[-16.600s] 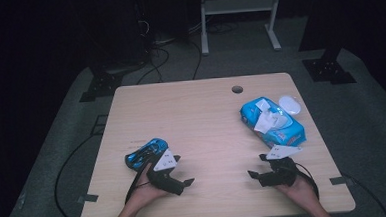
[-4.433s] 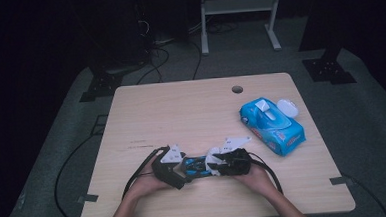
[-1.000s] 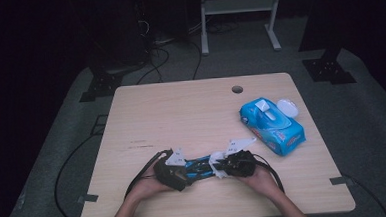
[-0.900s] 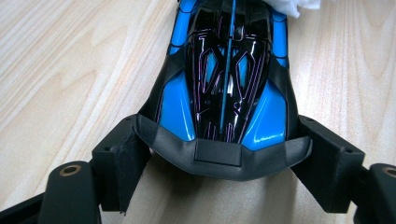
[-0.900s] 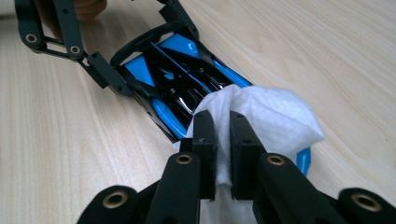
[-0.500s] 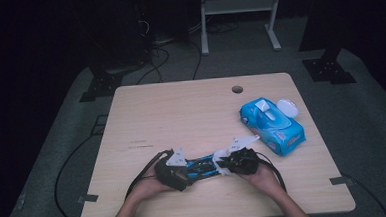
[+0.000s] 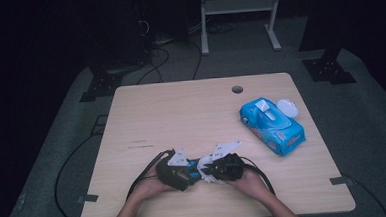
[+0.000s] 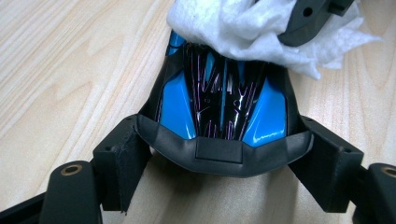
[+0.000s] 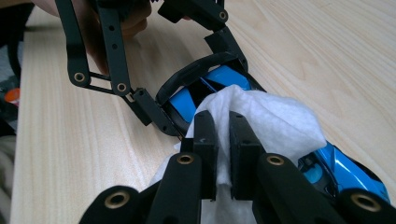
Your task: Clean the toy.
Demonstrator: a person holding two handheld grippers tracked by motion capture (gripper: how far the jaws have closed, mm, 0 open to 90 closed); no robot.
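Observation:
A blue and black toy car (image 8: 219, 102) lies on the wooden table (image 7: 181, 119) near its front edge. My left gripper (image 8: 224, 156) is shut on one end of the car, a pad on each side. My right gripper (image 9: 223, 135) is shut on a crumpled white wipe (image 9: 275, 121), which it presses onto the car's top (image 9: 187, 100). In the high view the left gripper (image 7: 184, 173) and the right gripper (image 7: 212, 170) face each other with the car (image 7: 193, 173) between them. The wipe (image 7: 206, 165) hides the car's middle.
A blue pack of wet wipes (image 7: 272, 127) lies at the right of the table, its white lid (image 7: 287, 107) flipped open. A cable hole (image 7: 237, 89) sits near the far edge. Cables trail from both grippers over the front edge.
My right gripper has slid a little to the left along the car with the wipe, toward the left gripper. The left gripper and the car have stayed put.

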